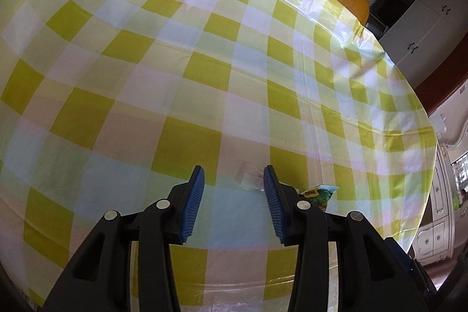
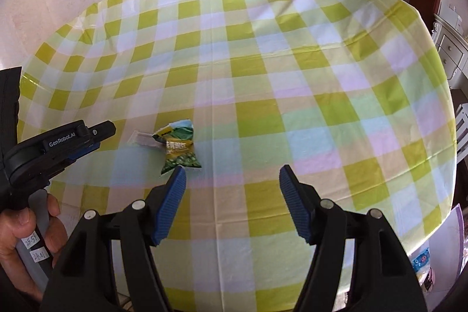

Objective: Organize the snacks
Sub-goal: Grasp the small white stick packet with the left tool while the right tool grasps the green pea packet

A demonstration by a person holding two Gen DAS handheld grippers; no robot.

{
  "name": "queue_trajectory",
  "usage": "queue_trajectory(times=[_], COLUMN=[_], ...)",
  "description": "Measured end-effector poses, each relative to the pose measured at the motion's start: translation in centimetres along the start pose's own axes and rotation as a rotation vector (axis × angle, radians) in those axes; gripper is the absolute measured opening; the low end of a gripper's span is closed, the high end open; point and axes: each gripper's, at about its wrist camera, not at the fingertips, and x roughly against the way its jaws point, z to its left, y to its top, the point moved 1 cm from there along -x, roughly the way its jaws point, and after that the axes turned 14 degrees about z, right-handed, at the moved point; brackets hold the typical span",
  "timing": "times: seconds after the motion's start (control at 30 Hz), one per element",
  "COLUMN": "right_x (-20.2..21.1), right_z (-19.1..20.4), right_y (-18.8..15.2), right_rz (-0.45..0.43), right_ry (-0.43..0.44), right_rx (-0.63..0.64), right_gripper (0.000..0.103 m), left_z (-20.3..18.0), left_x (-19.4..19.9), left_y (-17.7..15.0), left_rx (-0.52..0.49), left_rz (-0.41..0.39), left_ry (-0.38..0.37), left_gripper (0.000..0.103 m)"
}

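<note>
Green snack packet: flat on checked surface, beside a clear wrapper. Left gripper: tilted down over wrapper, jaws parted, empty. Right gripper: tilted down, jaws wide, empty, just beside packet.

The left gripper bears "GenRobot.AI" in white. Handwritten paper tags on its handle read roughly "25.59" and "24.01". The snack packet's print is unreadable.
</note>
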Motion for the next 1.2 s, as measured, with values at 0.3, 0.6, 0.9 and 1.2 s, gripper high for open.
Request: queue_trajectory(times=[0.3, 0.6, 0.9, 1.2], right_x=[-4.2, -6.7, -6.6, -6.5], right_z=[4.1, 3.6, 1.7, -2.1], right_y=[1.8, 2.9, 3.2, 3.5], right_rz=[0.038, 0.084, 0.035, -0.004], right_ry=[0.016, 0.036, 0.056, -0.008], right_rx=[0.090, 0.081, 0.019, -0.100], right_gripper=[0.066, 0.047, 0.040, 0.040], left_z=[1.7, 1.0, -1.9, -4.3], left_x=[-0.7, -1.2, -2.6, -4.6], left_y=[0.2, -0.1, -1.4, -1.2], left_rx=[0.047, 0.021, -0.046, -0.095], left_rz=[-0.007, 0.014, 0.062, 0.072], left_ry=[-0.013, -0.049, -0.080, -0.089], left_gripper=[0.040, 0.039, 0.026, 0.025])
